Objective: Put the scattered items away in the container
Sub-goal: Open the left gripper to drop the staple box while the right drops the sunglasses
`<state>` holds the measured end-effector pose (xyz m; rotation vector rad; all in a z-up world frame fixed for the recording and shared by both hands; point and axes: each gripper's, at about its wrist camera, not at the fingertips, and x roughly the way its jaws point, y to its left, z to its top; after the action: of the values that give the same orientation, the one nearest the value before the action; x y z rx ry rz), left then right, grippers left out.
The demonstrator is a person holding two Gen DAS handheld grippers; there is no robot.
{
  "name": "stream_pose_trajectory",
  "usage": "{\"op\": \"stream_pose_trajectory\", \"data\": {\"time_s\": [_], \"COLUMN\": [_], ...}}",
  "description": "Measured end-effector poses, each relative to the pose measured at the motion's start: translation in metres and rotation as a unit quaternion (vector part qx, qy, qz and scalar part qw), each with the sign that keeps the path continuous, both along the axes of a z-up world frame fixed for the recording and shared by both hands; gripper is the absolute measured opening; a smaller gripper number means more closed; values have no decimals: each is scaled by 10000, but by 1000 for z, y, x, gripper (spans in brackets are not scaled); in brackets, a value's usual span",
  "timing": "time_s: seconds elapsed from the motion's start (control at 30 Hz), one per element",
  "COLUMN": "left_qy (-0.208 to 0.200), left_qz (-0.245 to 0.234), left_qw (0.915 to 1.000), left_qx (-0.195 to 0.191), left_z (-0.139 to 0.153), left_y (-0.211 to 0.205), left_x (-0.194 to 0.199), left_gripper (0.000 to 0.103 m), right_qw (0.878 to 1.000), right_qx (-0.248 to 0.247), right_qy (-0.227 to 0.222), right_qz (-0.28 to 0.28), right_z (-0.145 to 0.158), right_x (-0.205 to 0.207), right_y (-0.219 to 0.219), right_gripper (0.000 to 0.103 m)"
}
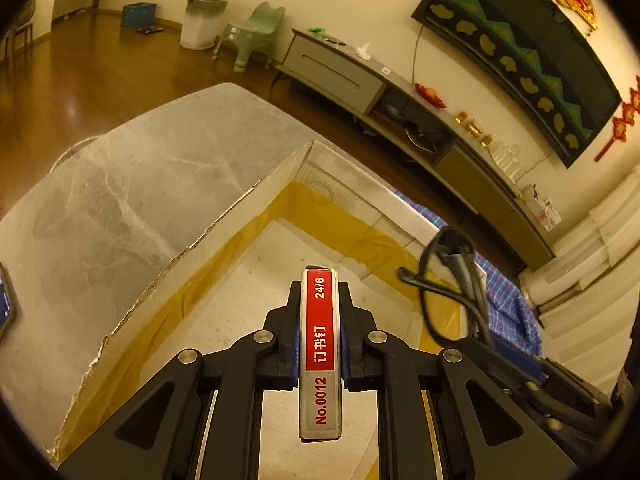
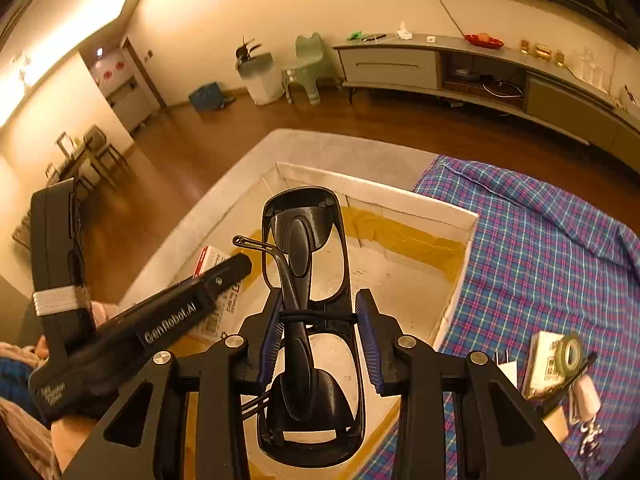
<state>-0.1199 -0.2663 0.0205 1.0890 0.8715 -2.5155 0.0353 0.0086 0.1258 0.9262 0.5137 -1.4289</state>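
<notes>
Left wrist view: the left gripper [image 1: 320, 354] fills the lower middle of the frame, its two fingers pressed onto the sides of a staple box [image 1: 320, 350], a narrow red and silver pack printed "24/6" and "No.0012". The pack stands on edge between the blue pads and hangs over the open cardboard box [image 1: 224, 216], whose white walls and yellow-taped floor run from lower left to centre right. At right of the frame, black sunglasses [image 1: 450, 270] show over the far side of the box, with a blue plaid cloth [image 1: 506, 308] behind them. A grey marbled tabletop [image 1: 132, 188] lies at left.

Right wrist view: the right gripper [image 2: 320, 338] sits at lower centre, its ribbed blue pads [image 2: 370, 340] clamped on the folded sunglasses [image 2: 310, 320], which stand lengthwise between the fingers above the cardboard box [image 2: 420, 204]. At left of the frame the left gripper [image 2: 236, 268] reaches in over the box corner, the staple box [image 2: 210, 260] at its tip. The plaid cloth [image 2: 540, 232] covers the right side; on it, at lower right, lie a small white carton [image 2: 546, 360] and a green tape roll [image 2: 570, 354].
</notes>
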Motion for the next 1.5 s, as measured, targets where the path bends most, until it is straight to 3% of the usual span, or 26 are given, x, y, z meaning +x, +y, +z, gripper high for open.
{"op": "stream_pose_trajectory", "data": {"time_s": [0.3, 0.57, 1.03, 1.13, 1.27, 1.5], "left_qy": [-80, -411, -879, -902, -985, -835], "left_qz": [405, 704, 990, 979, 1121, 1147], "left_qw": [9930, 9826, 9713, 9715, 9663, 9625], "left_qx": [1105, 1670, 1976, 1962, 2098, 2311], "left_z": [-12, -37, -61, -61, -65, -62], "left_y": [-18, -22, -27, -25, -30, -46], "left_x": [8, 10, 8, 8, 13, 31], "left_gripper": [15, 15, 15, 20, 48, 49], "right_qw": [9981, 9938, 9855, 9837, 9826, 9864], "right_qx": [508, 1004, 1515, 1582, 1620, 1466], "right_qy": [253, 334, 623, 725, 803, 693], "right_qz": [239, 345, 453, 459, 431, 274], "right_z": [-20, -37, -51, -54, -55, -41], "right_x": [10, 7, 14, 17, 17, 7], "right_y": [-26, -49, -73, -77, -79, -66], "right_gripper": [37, 37, 38, 38, 39, 47]}}
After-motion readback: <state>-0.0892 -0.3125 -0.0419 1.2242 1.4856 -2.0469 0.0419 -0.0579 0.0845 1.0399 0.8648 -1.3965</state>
